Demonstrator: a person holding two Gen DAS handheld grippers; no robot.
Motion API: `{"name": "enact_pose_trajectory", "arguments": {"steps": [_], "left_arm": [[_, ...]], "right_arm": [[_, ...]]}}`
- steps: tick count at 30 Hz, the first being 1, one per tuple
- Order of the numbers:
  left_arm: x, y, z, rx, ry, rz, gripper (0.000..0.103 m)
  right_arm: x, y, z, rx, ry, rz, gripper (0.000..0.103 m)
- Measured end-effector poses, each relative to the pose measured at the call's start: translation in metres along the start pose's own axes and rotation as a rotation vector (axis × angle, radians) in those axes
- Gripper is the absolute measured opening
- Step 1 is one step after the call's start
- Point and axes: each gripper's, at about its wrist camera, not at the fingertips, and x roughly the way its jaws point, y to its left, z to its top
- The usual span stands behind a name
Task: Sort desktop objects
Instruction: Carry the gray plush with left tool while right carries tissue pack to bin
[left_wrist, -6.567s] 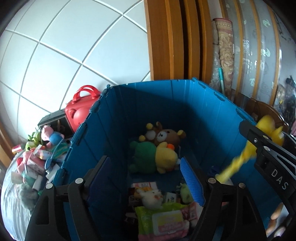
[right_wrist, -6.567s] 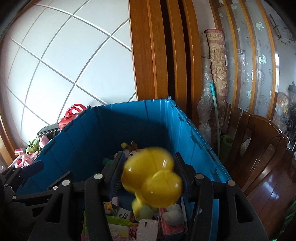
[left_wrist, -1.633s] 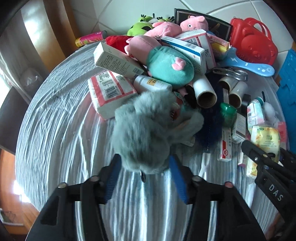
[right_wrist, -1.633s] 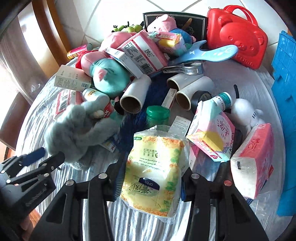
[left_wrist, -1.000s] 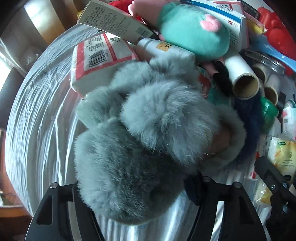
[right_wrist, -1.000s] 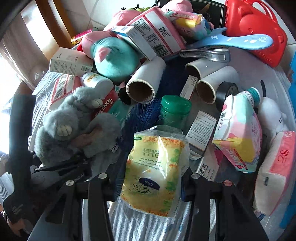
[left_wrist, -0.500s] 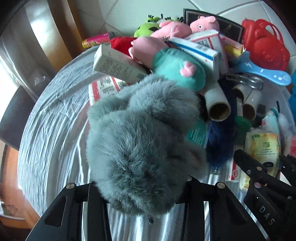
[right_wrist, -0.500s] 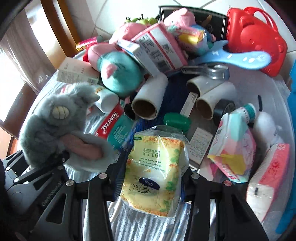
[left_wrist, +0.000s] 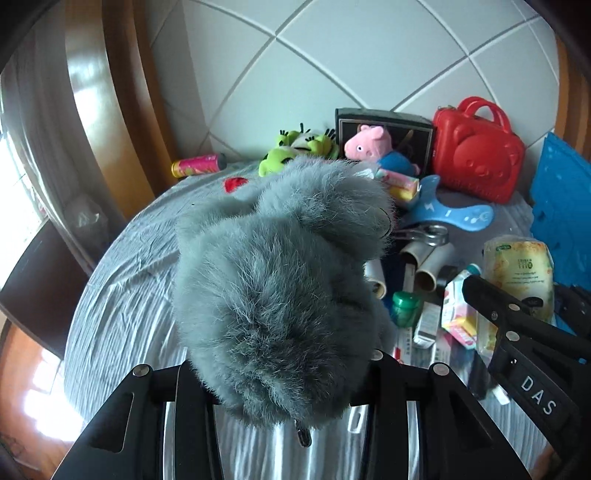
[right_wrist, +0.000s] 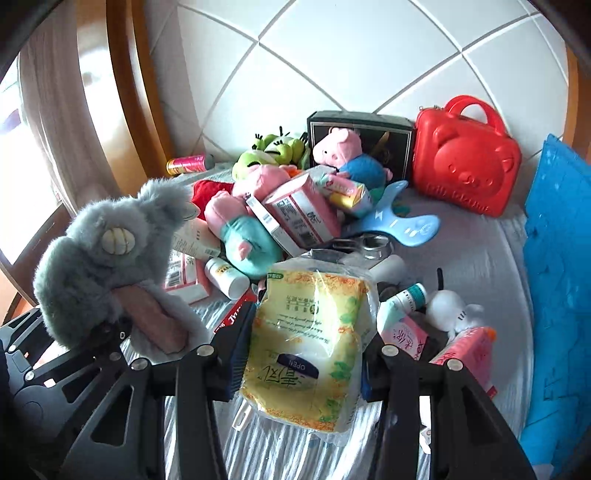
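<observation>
The left gripper (left_wrist: 280, 373) is clamped on the grey plush (left_wrist: 280, 295) — light, squashy, best held mid-body. The right gripper (right_wrist: 303, 354) pinches the yellow wipes pack (right_wrist: 306, 343) — soft, slick film, so grip its middle.

1. In the left wrist view the grey plush toy (left_wrist: 280, 288) fills the middle and hides the left gripper's fingers (left_wrist: 192, 387) where they meet it.
2. The same toy covers most of the clutter behind it on the surface (left_wrist: 122, 295).
3. The blue crate (right_wrist: 557, 280) is cut off by the right edge and looks blurred.
4. The print on the yellow wipes pack (right_wrist: 310, 343) is too small to read.
</observation>
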Motion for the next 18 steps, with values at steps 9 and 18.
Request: {"name": "enact_pose_trajectory", "arguments": {"steps": [9, 18], "left_arm": [[-0.084, 0.002, 0.013, 0.04, -0.154, -0.116, 0.038], [-0.134, -0.04, 0.019, 0.104, -0.229, -0.244, 0.038]], "right_arm": [[-0.092, 0.01, 0.01, 0.009, -0.142, -0.115, 0.046], [-0.169, -0.02, 0.005, 0.06, -0.244, -0.237, 0.046]]}}
